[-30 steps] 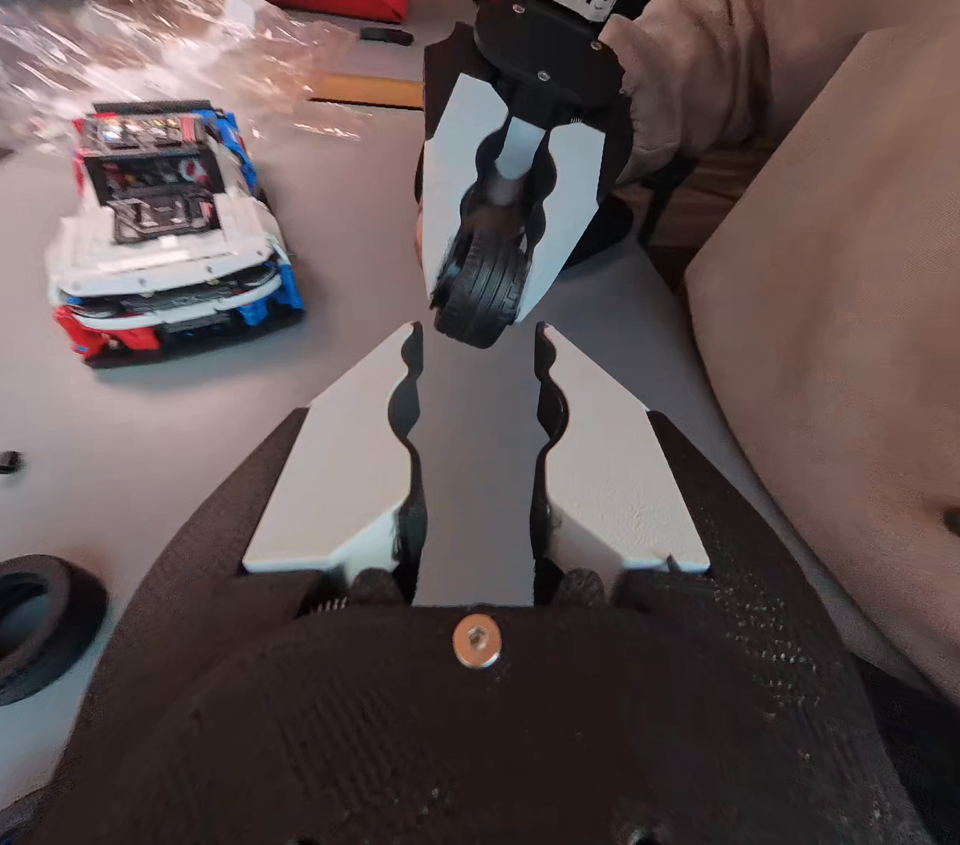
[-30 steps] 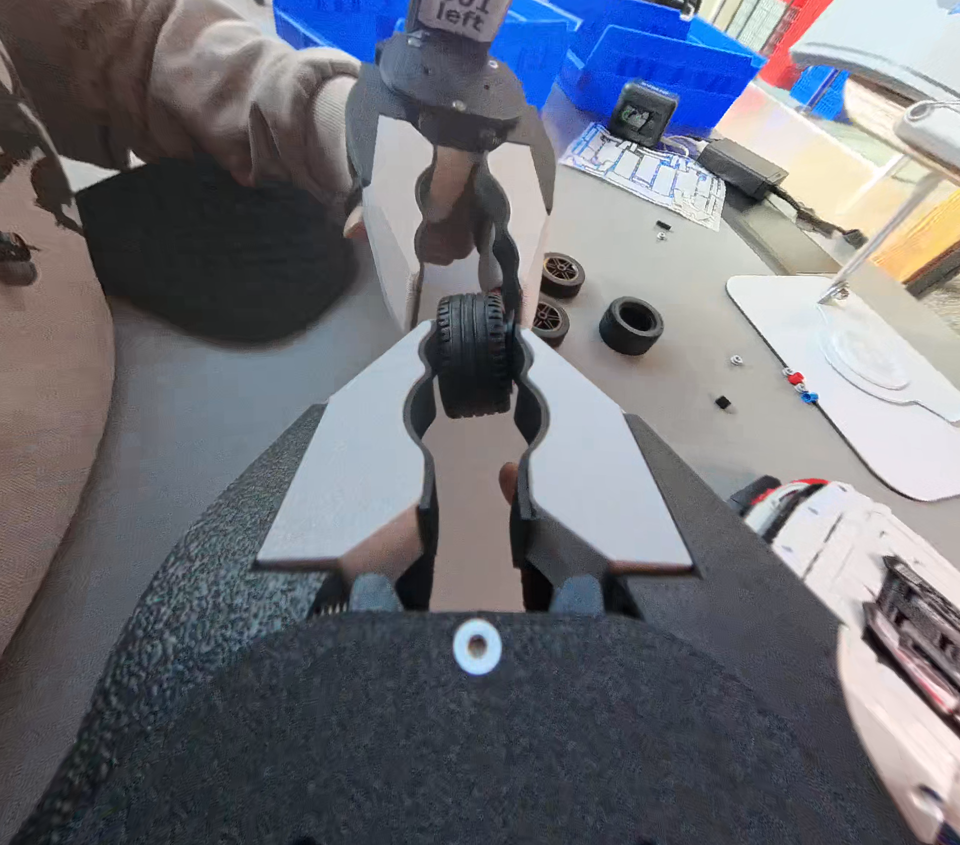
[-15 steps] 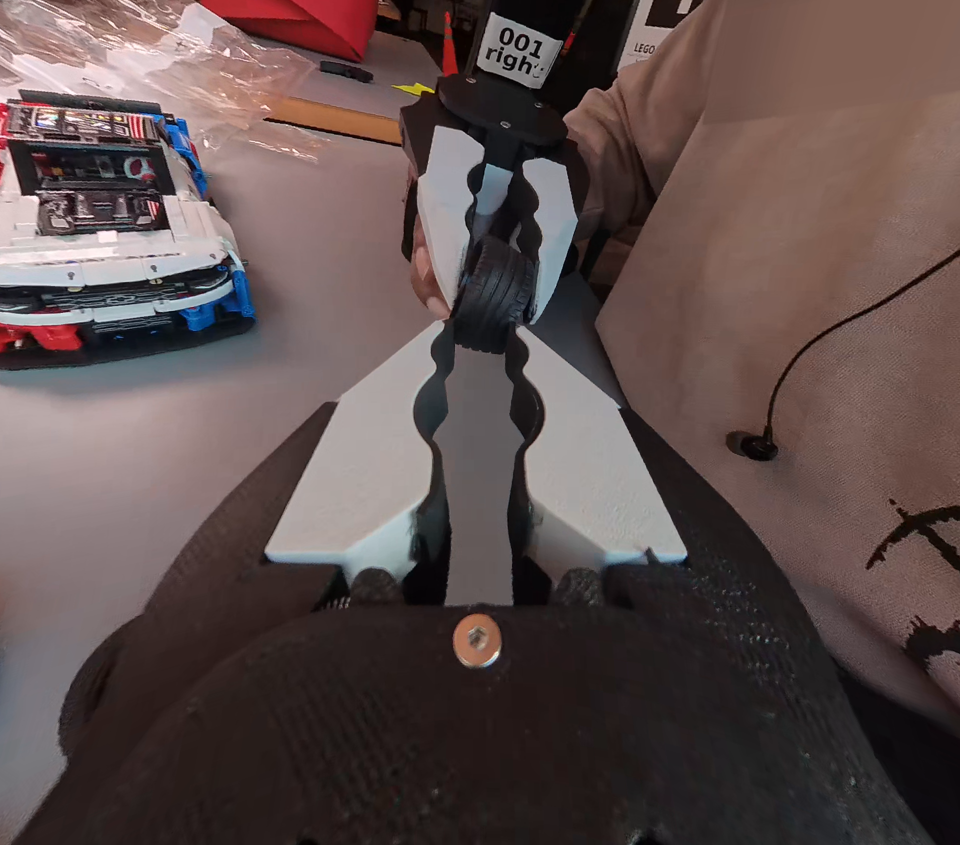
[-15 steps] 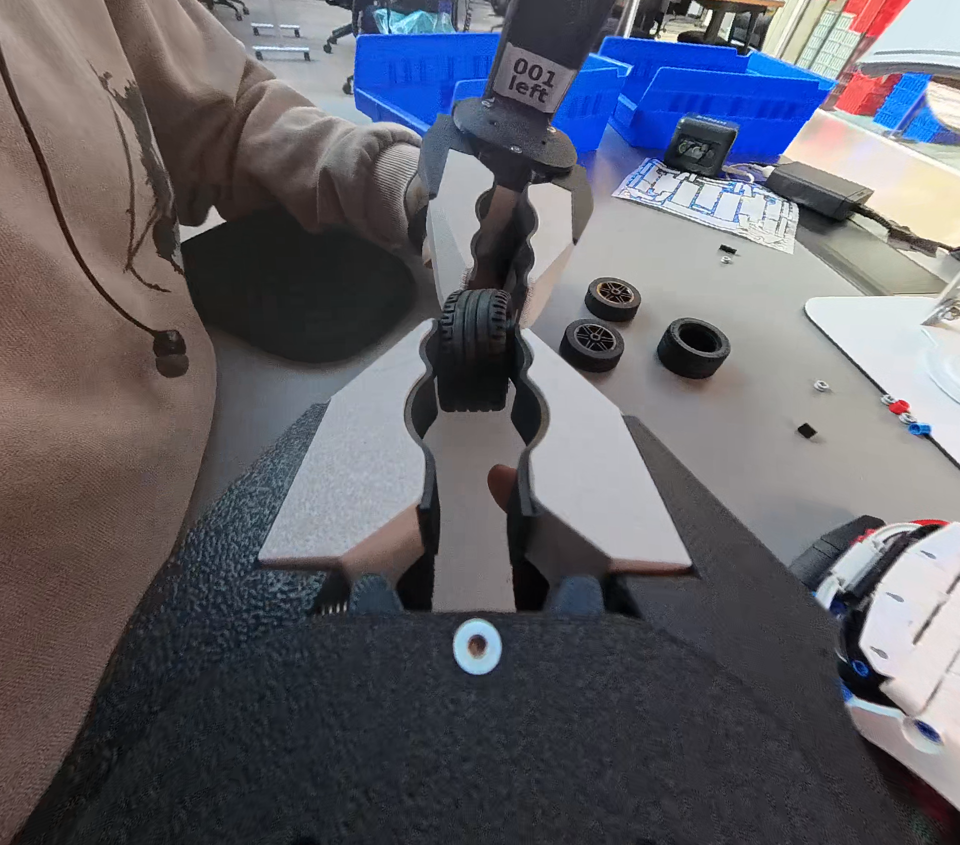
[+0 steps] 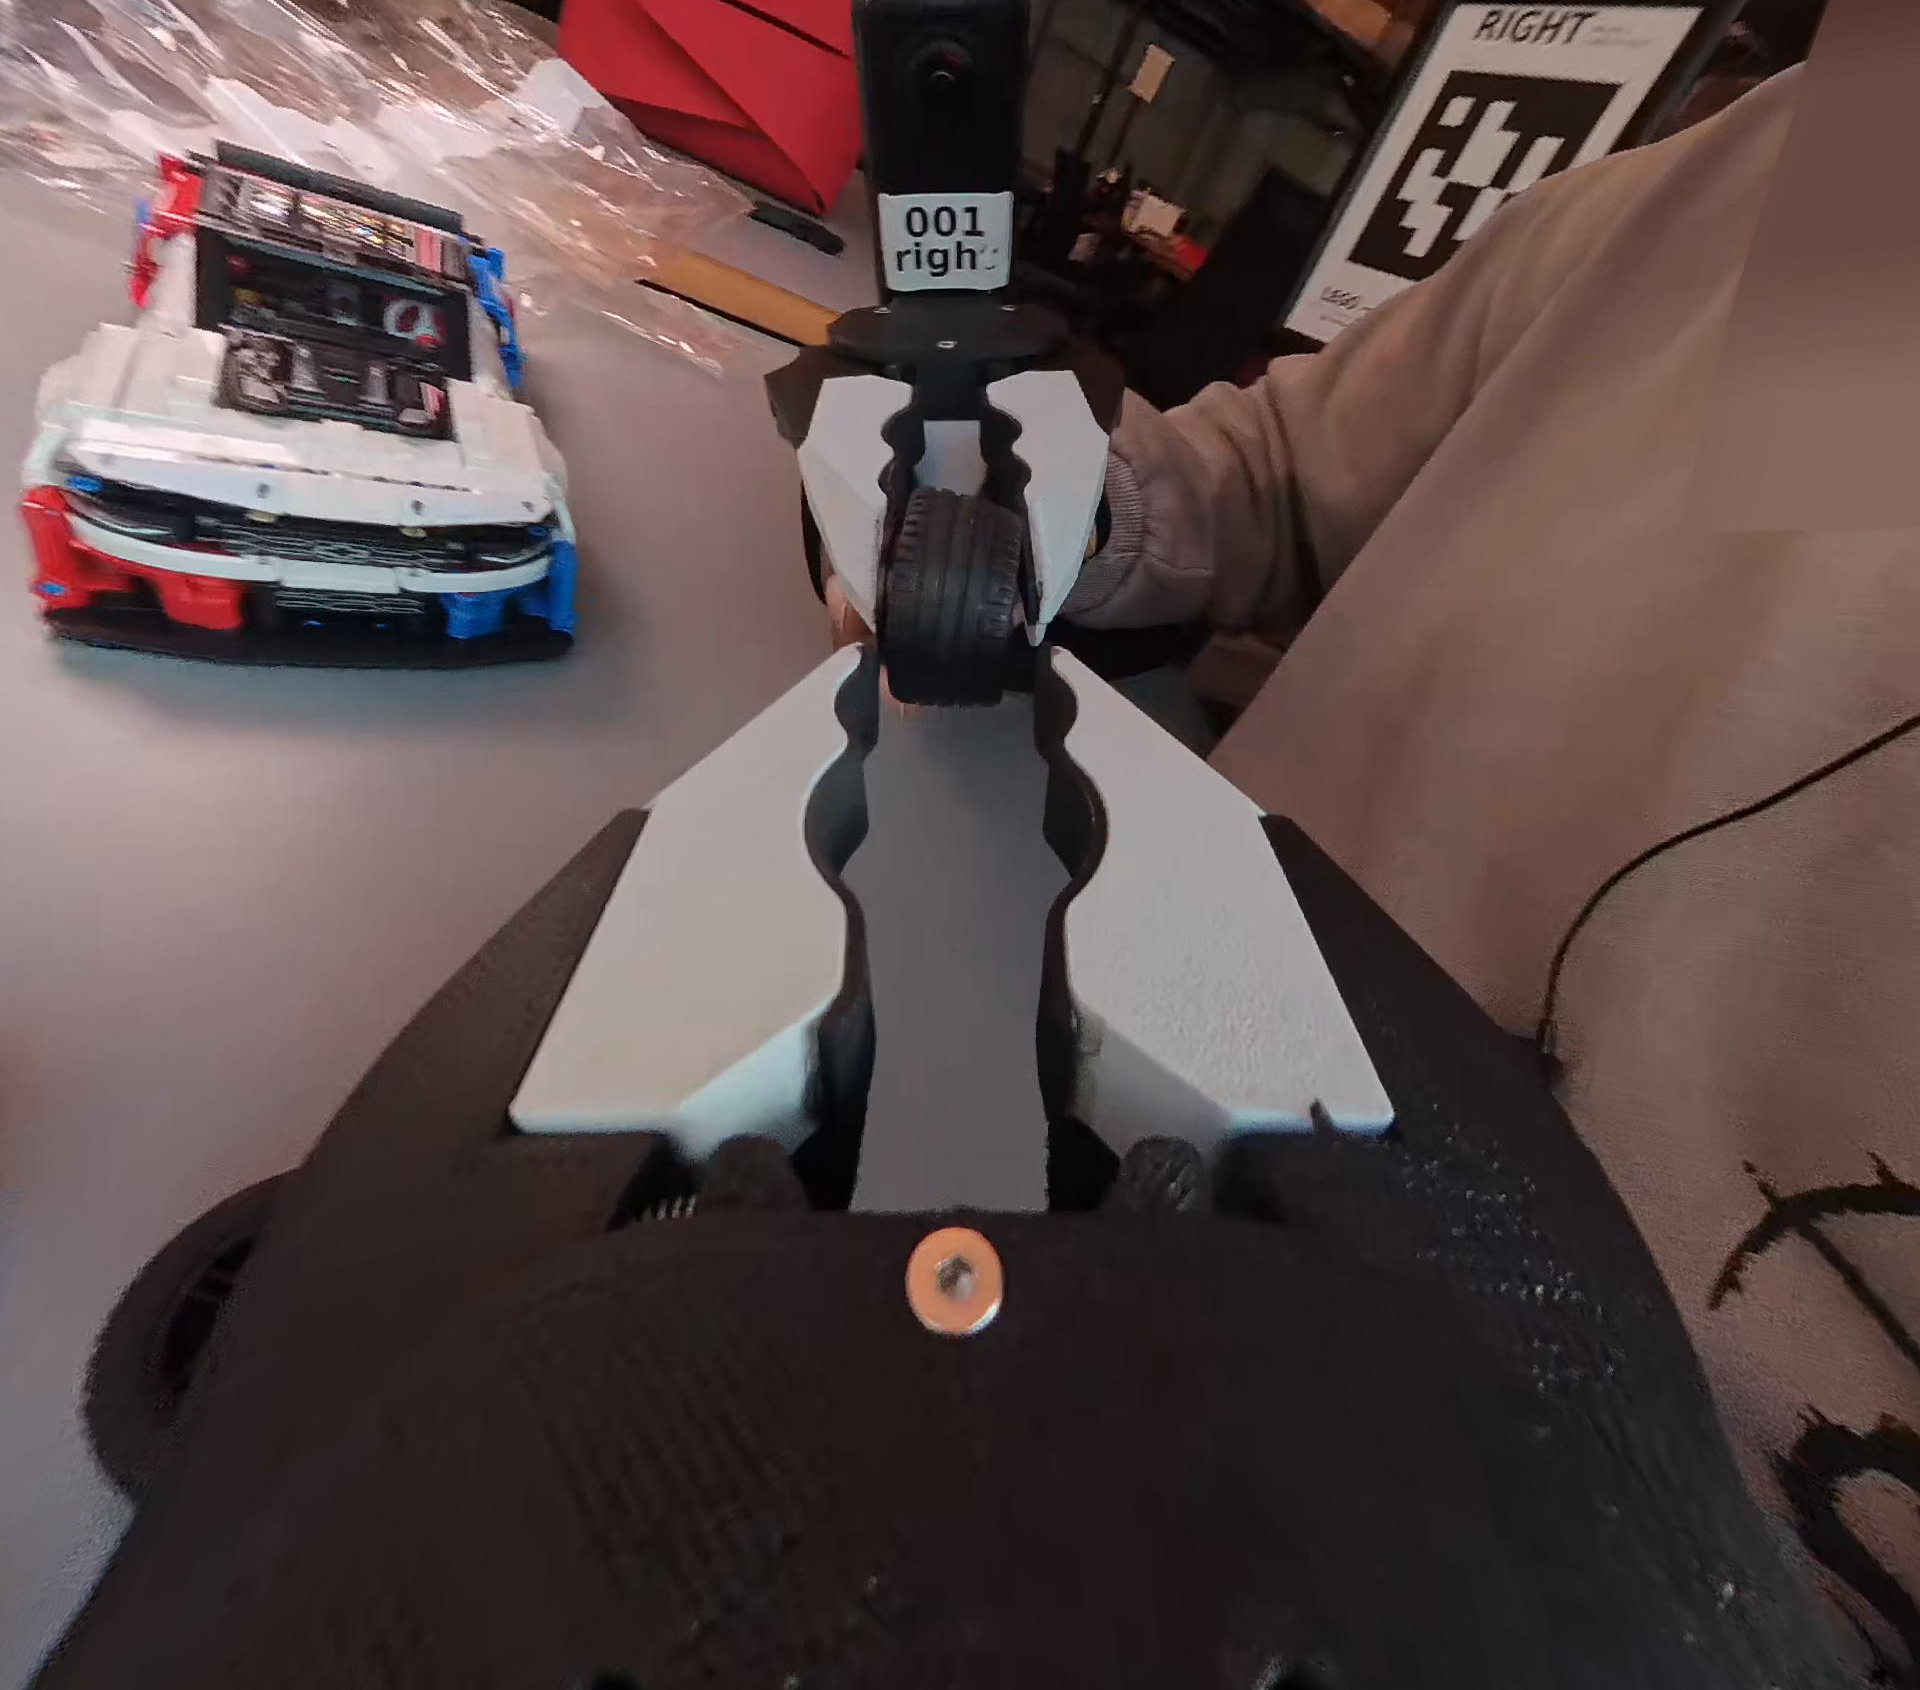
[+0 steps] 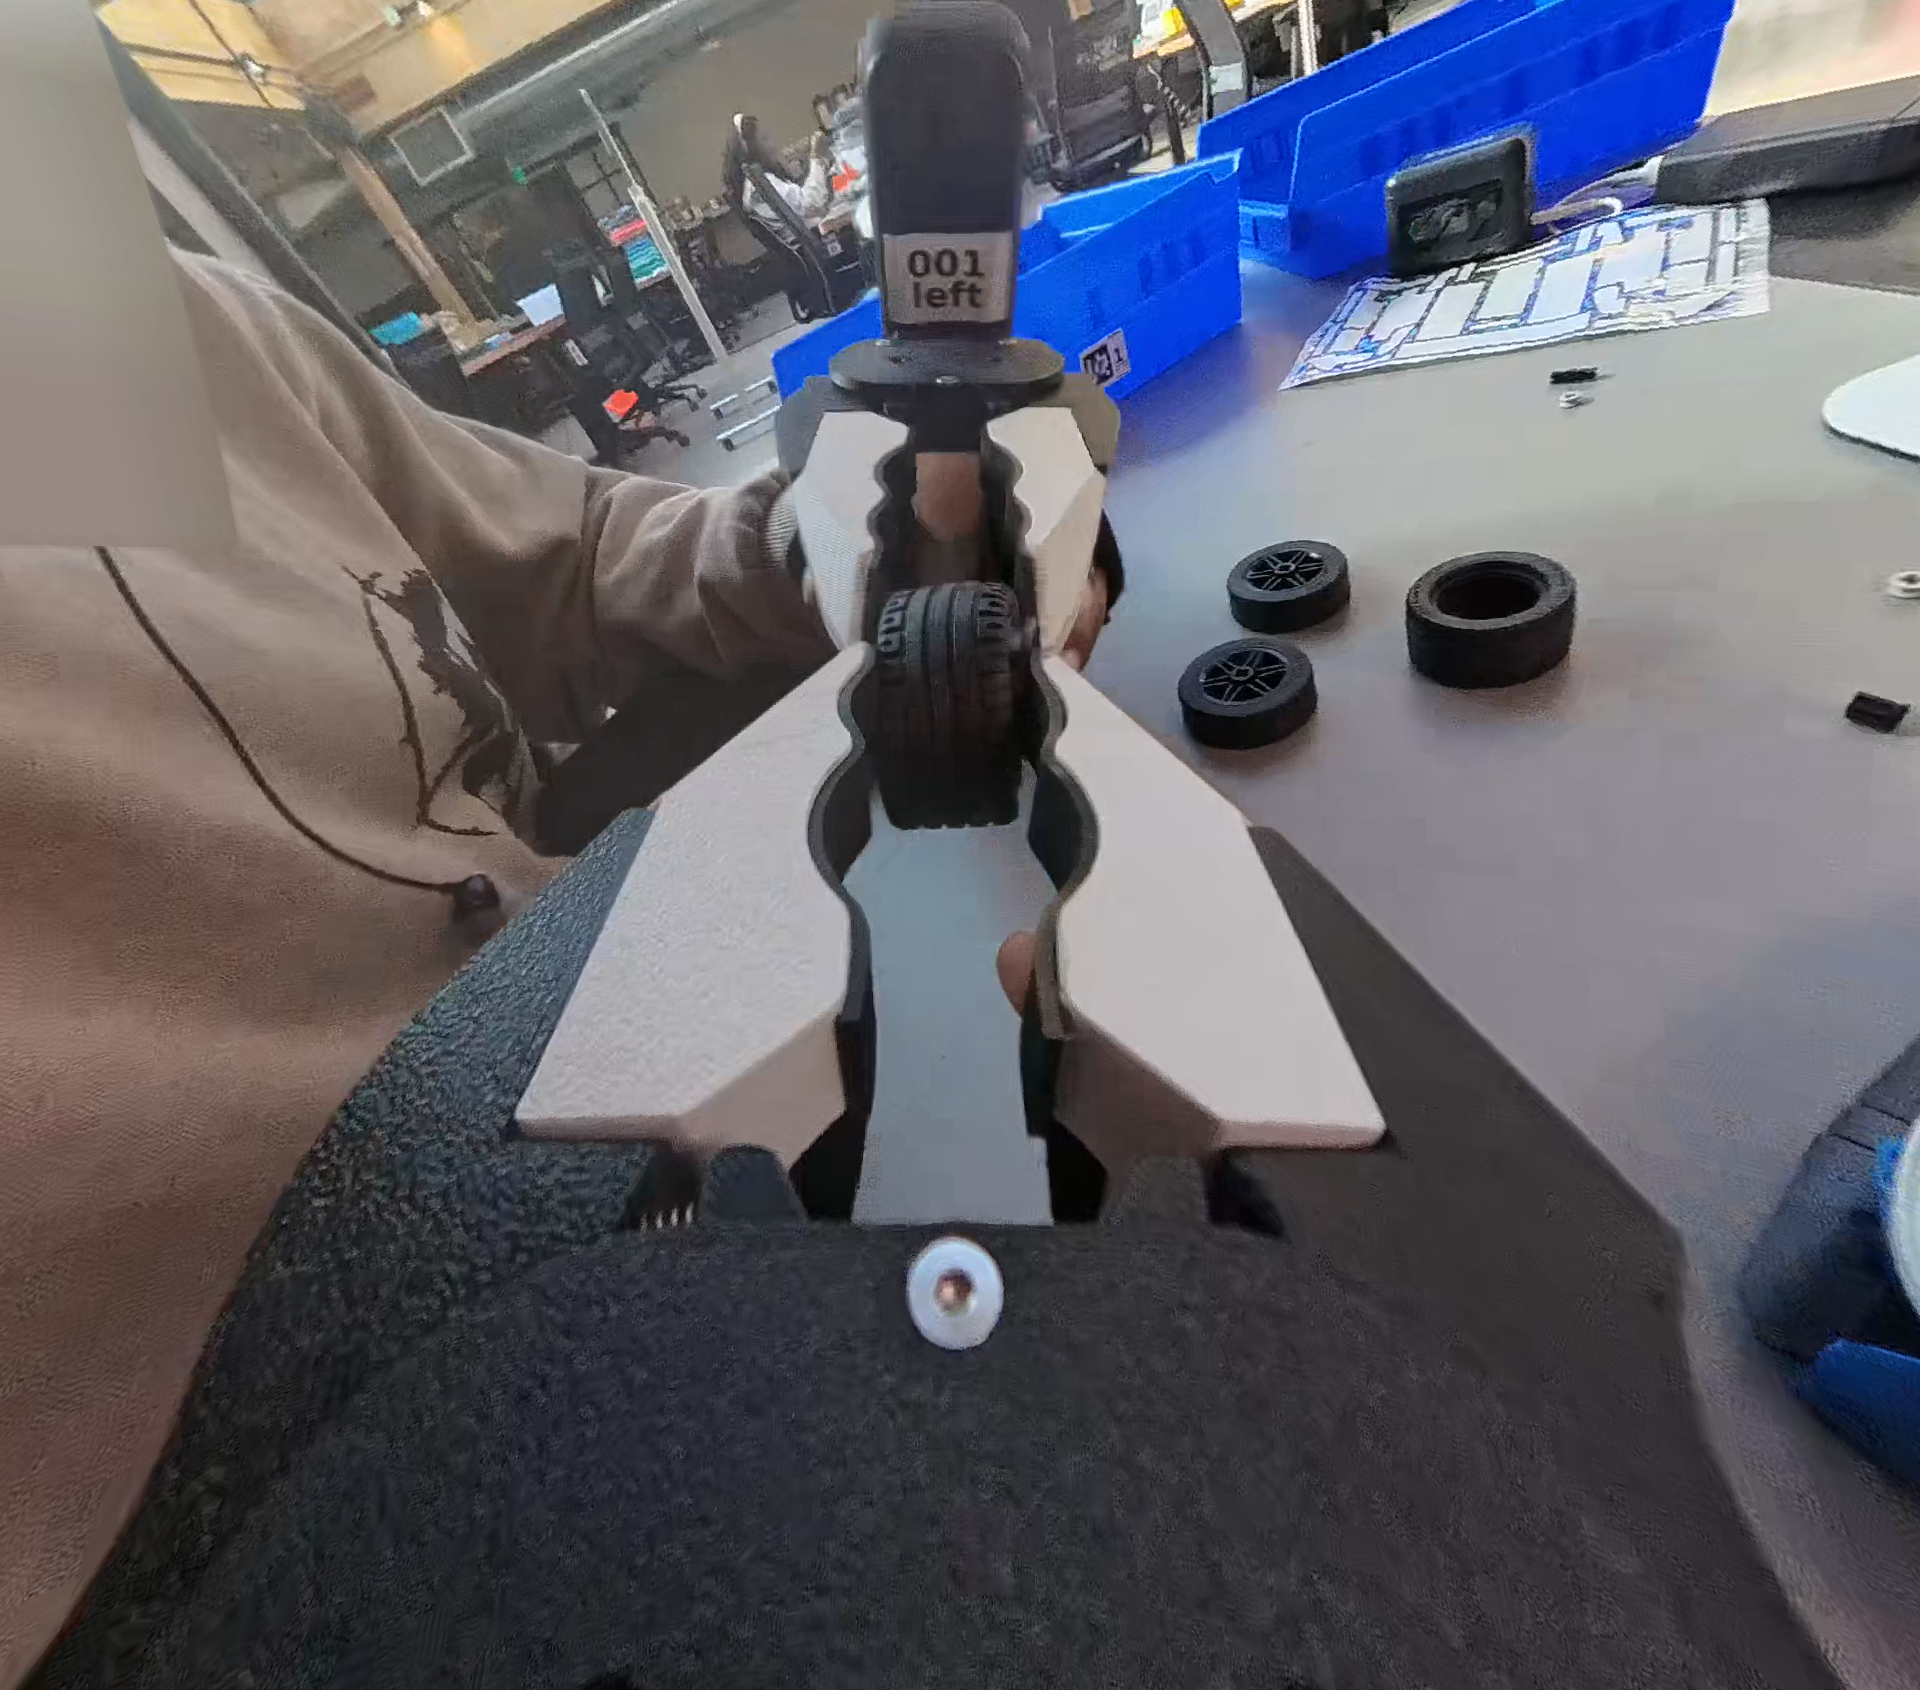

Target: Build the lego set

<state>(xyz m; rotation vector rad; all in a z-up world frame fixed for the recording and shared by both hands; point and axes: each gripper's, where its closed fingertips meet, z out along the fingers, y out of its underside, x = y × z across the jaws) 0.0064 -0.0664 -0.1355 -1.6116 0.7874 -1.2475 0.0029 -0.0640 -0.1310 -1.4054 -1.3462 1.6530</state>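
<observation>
A black wheel [image 6: 951,726] is gripped by its sides in my right gripper [image 6: 951,664], held above the grey table [image 6: 1455,913]. My left gripper [image 5: 954,653] faces it tip to tip, and its pads lie against the far end of the same wheel [image 5: 951,591]. In the left wrist view the right gripper [image 5: 951,627] stands upright beyond the wheel. In the right wrist view the left gripper [image 6: 951,601] does the same. The white, red and blue lego car [image 5: 301,445] sits on the table at the left, without wheels.
Two black rims [image 6: 1288,586] [image 6: 1247,690] and a loose tyre [image 6: 1491,617] lie right of the grippers, with a small black piece [image 6: 1875,710]. Blue bins [image 6: 1143,290] and an instruction sheet [image 6: 1538,290] are behind. Clear plastic wrap [image 5: 312,82] and a red box [image 5: 727,30] lie beyond the car. Less than 4 cm separates the two grippers' tips. The small black piece [image 6: 1875,710] is about 20 centimeters from both grippers' fingertips.
My left gripper moved up to the wheel and narrowed from wide open until its tips flank the wheel. Both grippers tilted upward. The right gripper kept hold of the wheel.
</observation>
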